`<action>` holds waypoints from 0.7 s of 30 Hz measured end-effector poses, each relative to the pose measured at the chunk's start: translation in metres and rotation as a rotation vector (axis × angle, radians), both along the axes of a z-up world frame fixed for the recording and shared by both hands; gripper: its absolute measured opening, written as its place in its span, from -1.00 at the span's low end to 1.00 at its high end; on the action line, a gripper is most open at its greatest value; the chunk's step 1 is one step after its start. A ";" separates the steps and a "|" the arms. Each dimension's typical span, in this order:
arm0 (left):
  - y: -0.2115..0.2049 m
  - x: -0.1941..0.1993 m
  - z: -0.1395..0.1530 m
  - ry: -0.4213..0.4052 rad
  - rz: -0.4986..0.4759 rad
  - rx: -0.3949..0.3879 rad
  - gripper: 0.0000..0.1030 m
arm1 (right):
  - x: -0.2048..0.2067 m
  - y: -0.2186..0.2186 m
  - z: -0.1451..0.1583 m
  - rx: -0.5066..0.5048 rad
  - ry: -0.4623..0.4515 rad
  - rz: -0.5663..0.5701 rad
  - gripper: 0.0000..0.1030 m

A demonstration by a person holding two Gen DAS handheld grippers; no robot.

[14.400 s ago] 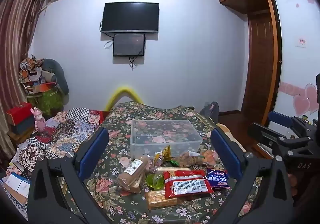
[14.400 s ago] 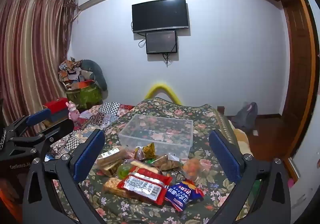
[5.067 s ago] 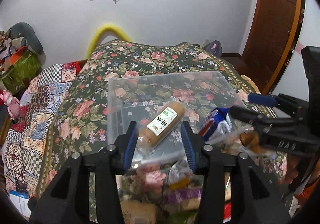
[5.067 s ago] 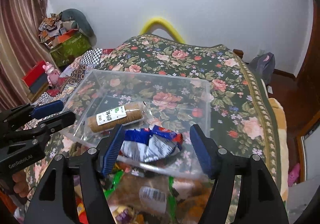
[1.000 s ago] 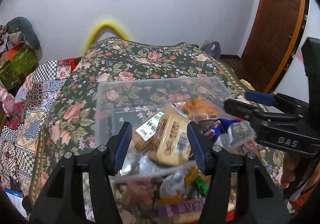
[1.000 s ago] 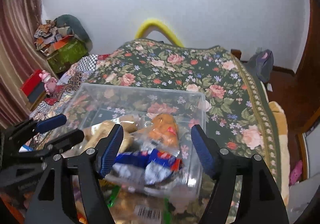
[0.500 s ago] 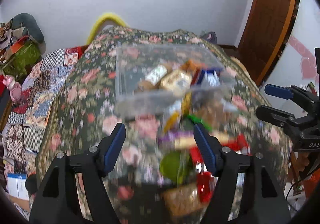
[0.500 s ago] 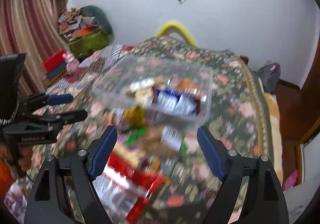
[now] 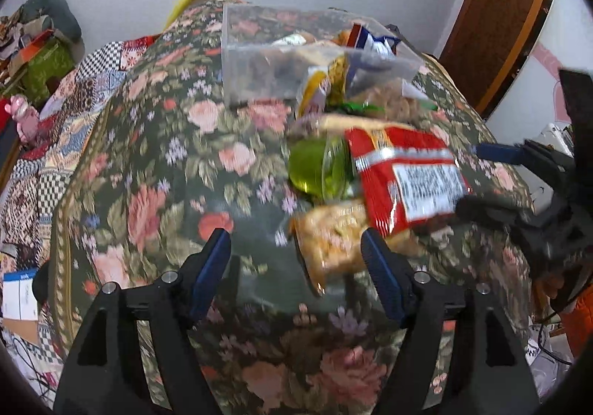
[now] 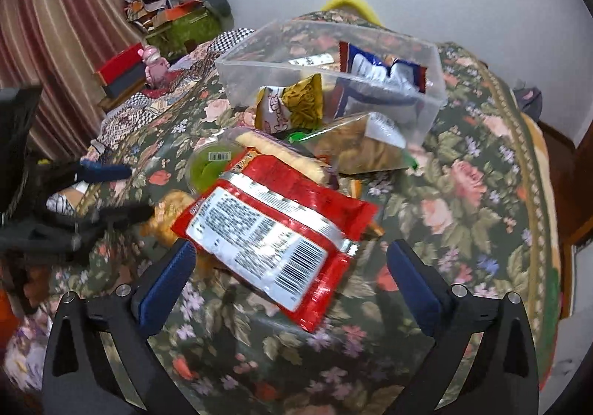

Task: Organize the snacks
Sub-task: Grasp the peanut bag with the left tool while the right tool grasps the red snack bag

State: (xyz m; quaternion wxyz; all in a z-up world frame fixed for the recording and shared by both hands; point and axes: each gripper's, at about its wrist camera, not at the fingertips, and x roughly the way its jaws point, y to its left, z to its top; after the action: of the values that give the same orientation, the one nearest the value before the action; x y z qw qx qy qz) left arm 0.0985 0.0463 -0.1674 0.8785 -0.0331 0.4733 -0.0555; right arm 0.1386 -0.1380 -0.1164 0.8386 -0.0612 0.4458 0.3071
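A clear plastic box (image 10: 426, 81) (image 9: 252, 59) sits on the floral bedspread and holds a blue packet (image 10: 381, 72) and a labelled biscuit roll (image 10: 311, 61). In front of it lie a yellow packet (image 10: 292, 105), a bag of brown snacks (image 10: 363, 148), a green jelly cup (image 10: 209, 164) (image 9: 318, 170), a red packet (image 10: 274, 226) (image 9: 404, 170) and an orange-brown snack bag (image 9: 333, 240). My left gripper (image 9: 296, 259) is open, low over the orange-brown bag. My right gripper (image 10: 289, 266) is open over the red packet. Both are empty.
The floral bedspread (image 9: 155, 162) covers the bed. A patchwork quilt, a pink toy (image 10: 155, 62) and piled boxes lie to the left. A wooden door (image 9: 511, 7) stands at the right. The other gripper shows at each view's side edge.
Both grippers have pulled back from the box and dropped low over the loose snacks in front of it. The box now holds several packets.
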 end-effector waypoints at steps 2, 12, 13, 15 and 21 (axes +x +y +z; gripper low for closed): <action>0.000 -0.004 -0.004 0.007 0.008 -0.012 0.42 | 0.008 0.006 -0.002 0.024 0.029 -0.031 1.00; -0.003 -0.010 -0.012 0.012 -0.005 -0.024 0.50 | 0.018 0.036 -0.017 -0.057 0.055 -0.109 1.00; -0.006 -0.009 -0.012 0.008 -0.014 -0.023 0.53 | 0.016 0.036 -0.017 -0.069 0.044 -0.099 1.00; -0.011 -0.008 -0.012 0.008 -0.027 -0.025 0.58 | 0.014 0.031 -0.018 -0.089 0.034 -0.086 1.00; -0.025 -0.001 -0.014 0.016 -0.062 -0.042 0.63 | 0.019 0.000 -0.021 -0.129 0.049 -0.089 1.00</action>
State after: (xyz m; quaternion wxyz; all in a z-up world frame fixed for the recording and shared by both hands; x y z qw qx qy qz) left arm 0.0974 0.0209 -0.1814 0.8717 -0.0372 0.4799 -0.0925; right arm 0.1577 -0.1380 -0.1377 0.8345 -0.0878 0.4873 0.2417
